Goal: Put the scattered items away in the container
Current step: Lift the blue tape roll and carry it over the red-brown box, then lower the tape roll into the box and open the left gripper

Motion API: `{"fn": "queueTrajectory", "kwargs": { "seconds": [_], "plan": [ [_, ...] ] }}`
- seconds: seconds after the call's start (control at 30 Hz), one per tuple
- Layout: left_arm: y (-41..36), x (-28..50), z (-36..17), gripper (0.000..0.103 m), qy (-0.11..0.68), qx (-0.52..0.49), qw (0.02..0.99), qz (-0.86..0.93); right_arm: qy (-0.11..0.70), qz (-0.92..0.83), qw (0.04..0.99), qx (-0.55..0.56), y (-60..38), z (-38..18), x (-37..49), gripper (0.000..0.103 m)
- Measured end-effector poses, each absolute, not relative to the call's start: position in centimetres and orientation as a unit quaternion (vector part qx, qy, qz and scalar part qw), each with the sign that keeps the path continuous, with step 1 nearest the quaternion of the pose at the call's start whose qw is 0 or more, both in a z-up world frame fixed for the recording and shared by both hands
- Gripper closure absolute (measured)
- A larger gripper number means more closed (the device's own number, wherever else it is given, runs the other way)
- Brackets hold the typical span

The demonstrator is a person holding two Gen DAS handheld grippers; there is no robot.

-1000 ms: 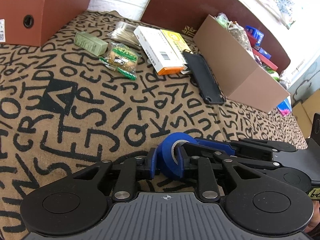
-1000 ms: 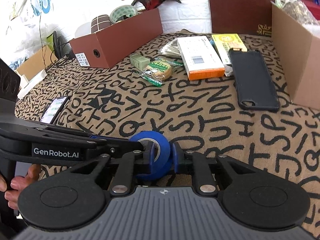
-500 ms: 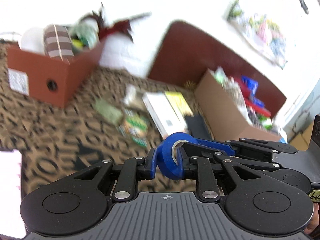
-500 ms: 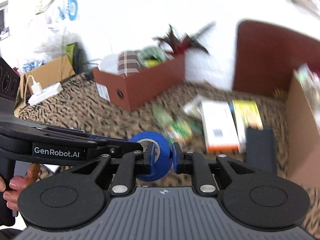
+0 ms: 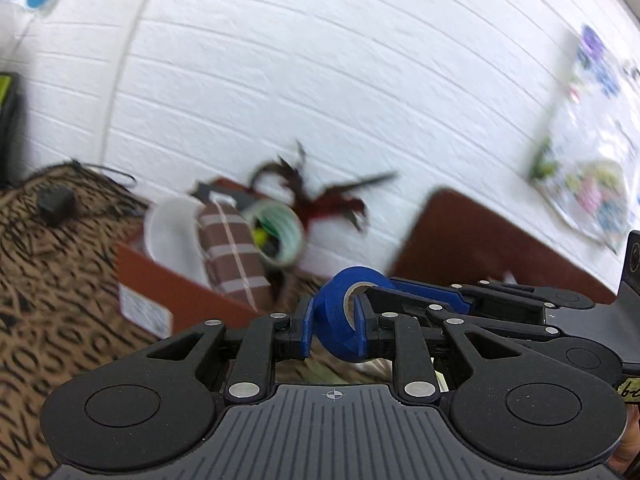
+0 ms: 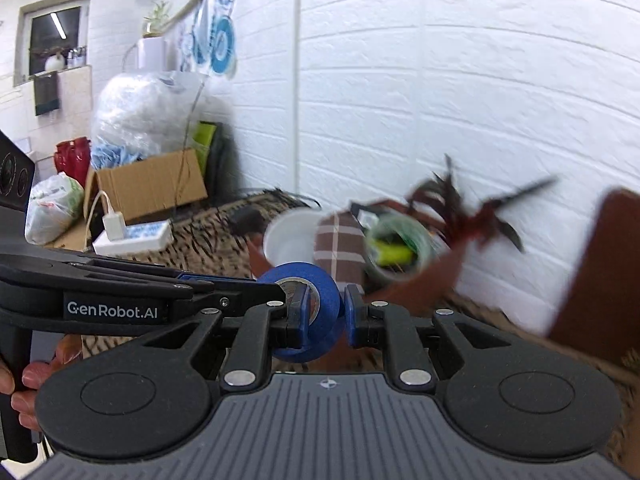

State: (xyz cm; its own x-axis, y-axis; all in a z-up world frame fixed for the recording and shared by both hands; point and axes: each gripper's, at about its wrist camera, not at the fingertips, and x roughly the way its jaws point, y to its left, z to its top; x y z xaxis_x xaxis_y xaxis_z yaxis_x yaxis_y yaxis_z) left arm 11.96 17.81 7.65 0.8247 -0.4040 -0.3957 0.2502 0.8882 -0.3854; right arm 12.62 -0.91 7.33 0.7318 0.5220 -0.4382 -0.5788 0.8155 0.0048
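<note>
Blue tape, a small roll (image 5: 340,316), sits pinched between both claws at once. The left gripper (image 5: 333,326) is clamped across the roll's width, one blue pad on each flat side, and the roll stands on edge with its pale core facing toward the right-hand pad. The right gripper (image 6: 323,316) is clamped on the same roll (image 6: 308,312) from the other side; in the left wrist view its black and blue fingers reach in from the right and meet the roll at its core, and in the right wrist view the left gripper's fingers come in from the left in the same way. The roll hangs clear of the patterned cloth (image 5: 44,288), held up by the two grips alone.

Ahead of the left claw and a little to its left stands a reddish-brown box (image 5: 176,292) with a white label on its near wall. In it, side by side, are a white cup (image 5: 170,236), a brown checked roll (image 5: 232,256) and a roll of clear tape (image 5: 280,236), with dark red leaves (image 5: 320,196) rising behind them against the white brick wall (image 5: 360,80). In the right wrist view the same box (image 6: 420,284) lies just beyond the claw and slightly to its right, its contents blurred. To the right of both claws a dark brown panel (image 5: 480,240) leans against the wall. Far left of the right claw are a cardboard carton (image 6: 152,184) and a white power strip (image 6: 132,236), and fingers of a hand (image 6: 28,392) grip the left gripper's handle at the picture's edge.
</note>
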Motion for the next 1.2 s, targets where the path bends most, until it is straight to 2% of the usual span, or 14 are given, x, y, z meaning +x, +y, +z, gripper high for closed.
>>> {"fn": "queueTrajectory", "kwargs": {
  "seconds": [0.23,0.37,0.73,0.77,0.8,0.83,0.87,0.97,1.03,1.1,1.13,1.17,1.2],
  "plan": [
    [22.6,18.1,7.3,0.086,0.240,-0.186,0.942,-0.144,0.221,0.317,0.920,-0.069,3.8,7.2,19.3,0.083],
    [24.3,21.2,5.8,0.083,0.247,-0.200,0.939,-0.135,0.237,0.319,0.915,-0.063,5.6,6.0,22.6,0.082],
    [26.6,25.8,3.4,0.082,0.263,-0.209,0.934,-0.121,0.260,0.333,0.905,-0.060,7.8,3.8,27.3,0.082],
    [26.6,26.0,3.3,0.078,0.262,-0.209,0.934,-0.120,0.260,0.332,0.905,-0.061,7.9,3.7,27.4,0.082],
    [26.7,26.1,3.3,0.067,0.260,-0.209,0.935,-0.118,0.258,0.332,0.905,-0.063,8.0,3.6,27.6,0.080],
    [26.8,26.1,3.3,0.063,0.257,-0.210,0.937,-0.114,0.252,0.332,0.907,-0.063,8.0,3.6,27.6,0.080],
    [27.0,26.0,3.4,0.050,0.252,-0.211,0.938,-0.107,0.246,0.329,0.910,-0.062,7.9,3.7,27.6,0.077],
    [27.5,25.4,3.5,0.025,0.231,-0.213,0.945,-0.091,0.242,0.325,0.912,-0.057,7.6,3.9,27.7,0.076],
    [27.7,25.0,3.7,0.021,0.220,-0.215,0.948,-0.085,0.241,0.323,0.913,-0.060,7.5,3.9,27.6,0.075],
    [27.7,24.8,3.7,0.019,0.220,-0.215,0.948,-0.085,0.242,0.322,0.913,-0.058,7.4,3.8,27.5,0.069],
    [27.6,24.7,3.7,0.014,0.220,-0.215,0.948,-0.085,0.241,0.321,0.914,-0.057,7.4,3.8,27.4,0.058],
    [27.5,24.5,3.7,0.007,0.219,-0.214,0.948,-0.083,0.238,0.318,0.916,-0.057,7.3,3.8,27.2,0.043],
    [27.3,24.3,3.8,0.004,0.218,-0.212,0.949,-0.083,0.233,0.315,0.918,-0.059,7.3,3.8,26.9,0.034]
  ]
}}
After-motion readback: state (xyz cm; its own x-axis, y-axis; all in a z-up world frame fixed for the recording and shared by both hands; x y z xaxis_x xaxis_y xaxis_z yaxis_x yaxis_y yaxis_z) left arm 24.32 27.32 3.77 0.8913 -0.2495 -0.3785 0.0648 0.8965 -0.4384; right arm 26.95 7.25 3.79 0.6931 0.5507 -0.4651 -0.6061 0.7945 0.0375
